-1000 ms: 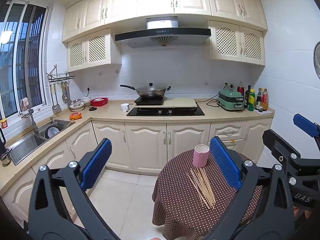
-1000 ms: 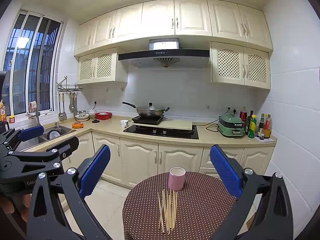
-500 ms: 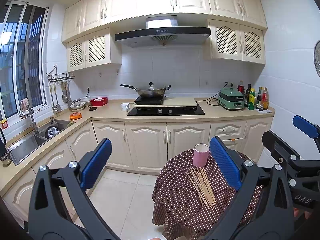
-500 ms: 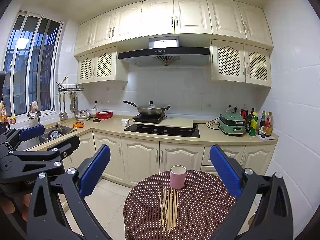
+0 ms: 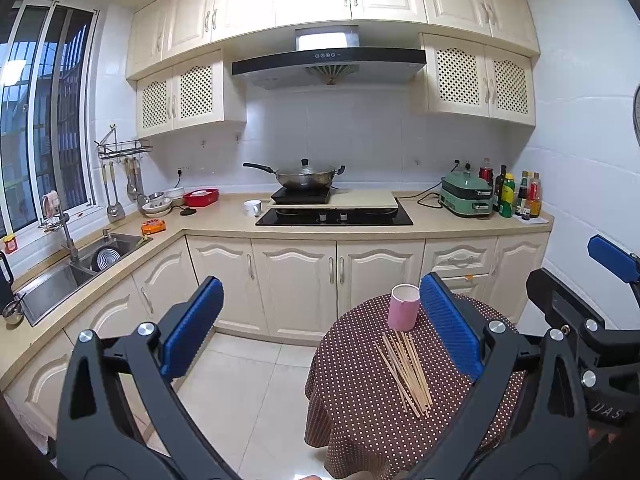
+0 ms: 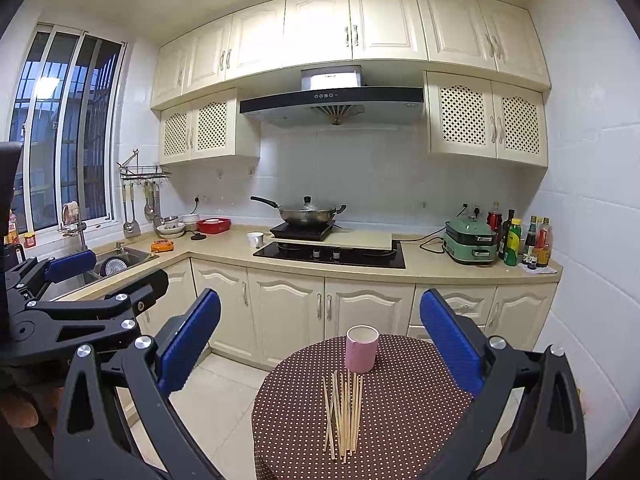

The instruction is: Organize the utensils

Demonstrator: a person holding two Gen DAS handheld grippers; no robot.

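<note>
Several wooden chopsticks [image 5: 404, 372] lie in a loose bundle on a round table with a brown dotted cloth [image 5: 360, 400]. A pink cup [image 5: 404, 306] stands upright just behind them. The right wrist view shows the chopsticks [image 6: 344, 416], the cup [image 6: 361, 349] and the table [image 6: 400, 420] as well. My left gripper [image 5: 320, 332] is open and empty, held above and left of the table. My right gripper [image 6: 320, 344] is open and empty, held above the table's near side. Each gripper shows at the edge of the other's view.
Cream kitchen cabinets [image 5: 300, 276] and a counter run behind the table. A wok [image 5: 306, 176] sits on the stove, a sink [image 5: 80, 264] is at the left, and bottles [image 5: 516, 196] stand at the right. Tiled floor [image 5: 240, 380] lies left of the table.
Both views have shifted only slightly; the right wrist camera has dipped a little. The chopsticks and cup have not moved, and both grippers stay open.
</note>
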